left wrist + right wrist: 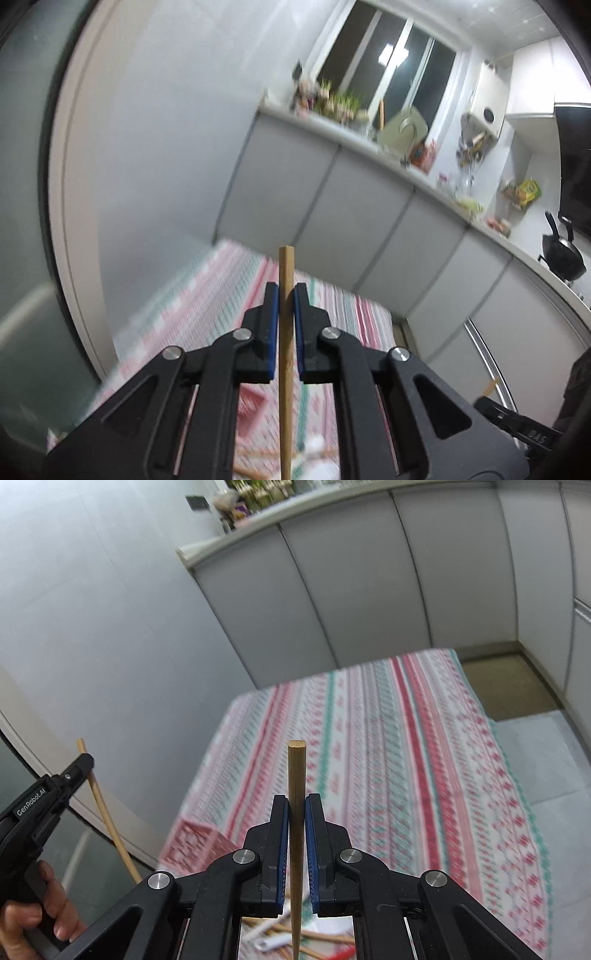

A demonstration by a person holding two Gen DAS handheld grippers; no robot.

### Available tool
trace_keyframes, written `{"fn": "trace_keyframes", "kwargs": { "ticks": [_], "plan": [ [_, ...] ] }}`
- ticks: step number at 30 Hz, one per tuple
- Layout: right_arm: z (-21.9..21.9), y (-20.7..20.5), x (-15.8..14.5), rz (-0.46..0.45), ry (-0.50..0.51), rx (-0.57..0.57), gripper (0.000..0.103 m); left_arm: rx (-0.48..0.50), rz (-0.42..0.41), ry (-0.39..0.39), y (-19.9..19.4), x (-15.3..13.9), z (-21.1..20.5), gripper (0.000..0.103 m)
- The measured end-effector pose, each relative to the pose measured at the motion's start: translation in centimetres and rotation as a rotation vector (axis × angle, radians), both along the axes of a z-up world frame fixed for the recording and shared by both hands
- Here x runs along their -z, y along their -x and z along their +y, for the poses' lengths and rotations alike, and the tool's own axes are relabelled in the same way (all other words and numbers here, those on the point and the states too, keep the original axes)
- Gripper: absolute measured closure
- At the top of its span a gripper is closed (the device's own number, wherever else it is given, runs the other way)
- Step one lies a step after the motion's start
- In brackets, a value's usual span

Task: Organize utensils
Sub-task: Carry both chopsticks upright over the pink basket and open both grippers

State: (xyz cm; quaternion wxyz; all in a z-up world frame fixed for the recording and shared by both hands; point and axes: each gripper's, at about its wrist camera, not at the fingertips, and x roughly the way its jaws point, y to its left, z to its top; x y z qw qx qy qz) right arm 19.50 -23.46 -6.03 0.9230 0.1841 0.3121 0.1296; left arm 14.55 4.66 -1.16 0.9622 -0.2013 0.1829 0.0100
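My left gripper point(285, 291) is shut on a wooden chopstick point(286, 332) that stands upright between its blue pads, its blunt end above the fingertips. My right gripper point(296, 801) is shut on a second wooden chopstick point(296, 830), held the same way. Both are raised above the table with the striped red, green and white cloth point(388, 738). In the right wrist view the left gripper point(83, 762) shows at the left edge in a person's hand point(33, 915), with its chopstick point(107, 819) slanting down. Several more utensils point(288, 938) lie on the cloth below the right gripper, partly hidden.
A red patterned box point(192, 843) sits at the table's near left. Grey cabinet fronts point(369, 583) stand beyond the table, their counter point(369, 147) crowded with plants, bottles and a black kettle point(563, 254). A white wall is at the left, bare floor point(517, 686) at the right.
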Motion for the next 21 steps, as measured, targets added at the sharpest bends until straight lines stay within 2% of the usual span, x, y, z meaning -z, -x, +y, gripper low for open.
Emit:
{"fn": "trace_keyframes", "kwargs": {
  "ticks": [6,9,11,16,21],
  "plan": [
    [1.8,-1.1,-1.7,-0.07,-0.056,0.009,0.096,-0.05,-0.15,-0.092,-0.6,-0.1,0.6,0.094],
    [2.6,-1.4,-2.5,-0.114,-0.082,0.021,0.096,-0.052,-0.205,-0.159,-1.3,0.8,0.1,0.094],
    [3.1,-1.5,-3.2,-0.153,-0.103,0.031,0.096,-0.03,-0.236,-0.169,-2.2,1.2,0.0,0.094],
    [5.1,-2.4,-3.8,-0.22,-0.142,0.027,0.096,0.004,-0.267,-0.228,-3.6,2.3,-0.2,0.094],
    [8.1,-4.5,-2.3,-0.213,-0.145,-0.006,0.096,0.048,-0.218,-0.225,-5.0,3.9,0.5,0.094]
  ]
}}
